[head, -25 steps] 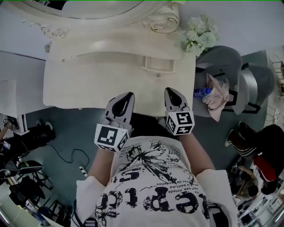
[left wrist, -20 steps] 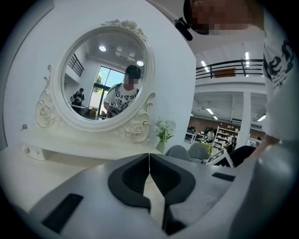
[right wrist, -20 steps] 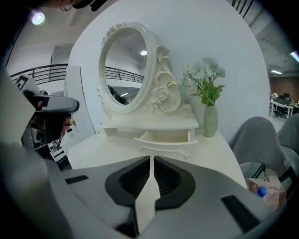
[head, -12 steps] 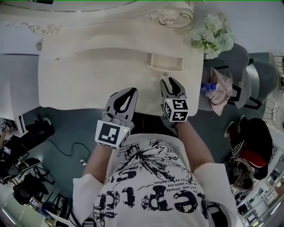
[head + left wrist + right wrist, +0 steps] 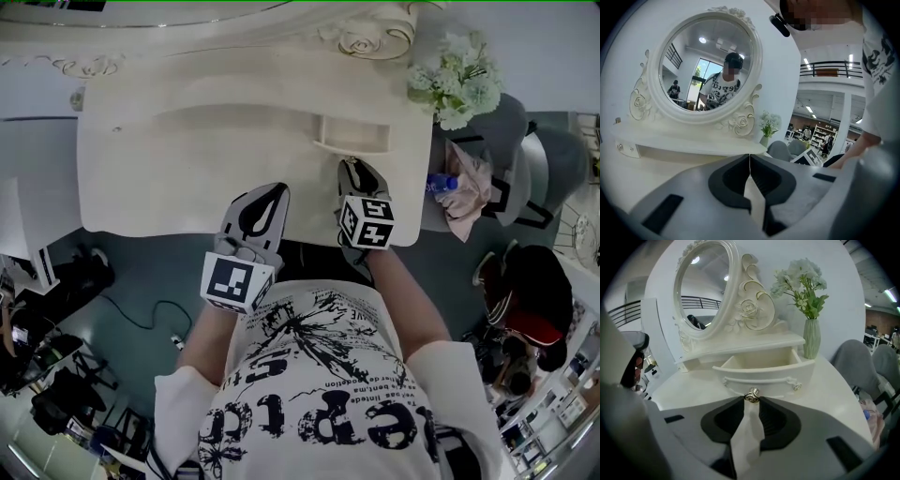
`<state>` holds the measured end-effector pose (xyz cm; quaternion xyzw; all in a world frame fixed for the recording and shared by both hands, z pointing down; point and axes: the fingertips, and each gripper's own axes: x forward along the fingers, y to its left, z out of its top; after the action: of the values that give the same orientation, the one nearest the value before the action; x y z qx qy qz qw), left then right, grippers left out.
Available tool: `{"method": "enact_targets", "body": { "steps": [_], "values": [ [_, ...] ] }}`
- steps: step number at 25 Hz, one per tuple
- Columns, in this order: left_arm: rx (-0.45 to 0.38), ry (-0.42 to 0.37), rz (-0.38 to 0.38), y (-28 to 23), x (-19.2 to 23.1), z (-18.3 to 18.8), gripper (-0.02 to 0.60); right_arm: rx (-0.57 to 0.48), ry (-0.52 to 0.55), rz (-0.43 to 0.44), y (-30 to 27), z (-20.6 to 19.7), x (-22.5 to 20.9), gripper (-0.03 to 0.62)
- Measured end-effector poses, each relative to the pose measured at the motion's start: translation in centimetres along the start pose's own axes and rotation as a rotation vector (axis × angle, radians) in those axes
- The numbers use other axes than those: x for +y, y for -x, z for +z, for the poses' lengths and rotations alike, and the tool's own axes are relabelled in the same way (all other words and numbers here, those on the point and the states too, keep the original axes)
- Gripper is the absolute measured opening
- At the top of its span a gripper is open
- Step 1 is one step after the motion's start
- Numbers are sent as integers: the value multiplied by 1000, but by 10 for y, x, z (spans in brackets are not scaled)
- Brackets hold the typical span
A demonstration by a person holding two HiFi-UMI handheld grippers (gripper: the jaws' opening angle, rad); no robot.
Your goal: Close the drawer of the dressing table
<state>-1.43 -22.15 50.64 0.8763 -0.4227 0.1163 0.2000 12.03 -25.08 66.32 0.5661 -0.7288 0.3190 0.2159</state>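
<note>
Looking down in the head view, the small drawer (image 5: pixel 352 131) juts open over the worktop (image 5: pixel 169 178), with the right gripper (image 5: pixel 354 171) at its front and the left gripper (image 5: pixel 273 191) beside. Left gripper view shows fingers (image 5: pixel 731 180) clenched together, empty. Right gripper view shows fingers (image 5: pixel 778 423) closing with the knob (image 5: pixel 751 394) in the gap at their tips, not yet pinched; the drawer shows nothing inside and looks light and stiff, best pushed at its front.

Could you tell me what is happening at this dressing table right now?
A person with a two-jaw gripper in each hand is working at the cream carved dressing table. Its small curved drawer stands pulled open. The right gripper points at the drawer front, jaws closing with the small metal rose-shaped knob between their tips. The left gripper is shut and empty near the table's front edge. The drawer is not yet pushed in.
</note>
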Motion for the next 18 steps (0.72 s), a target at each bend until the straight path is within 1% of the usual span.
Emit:
{"method": "enact_targets", "body": {
  "steps": [1,10,18],
  "values": [
    [-1,0,3,0,2,1,20,9,-2,-8,-1,0,-1,106],
    [29,14,-1,-3,6,-8,20,55,-23,-4,-4,2,0,102],
    [11,8,-1,-17,11,4,20,71,-14,4,-16,15,-8,103]
  ]
}}
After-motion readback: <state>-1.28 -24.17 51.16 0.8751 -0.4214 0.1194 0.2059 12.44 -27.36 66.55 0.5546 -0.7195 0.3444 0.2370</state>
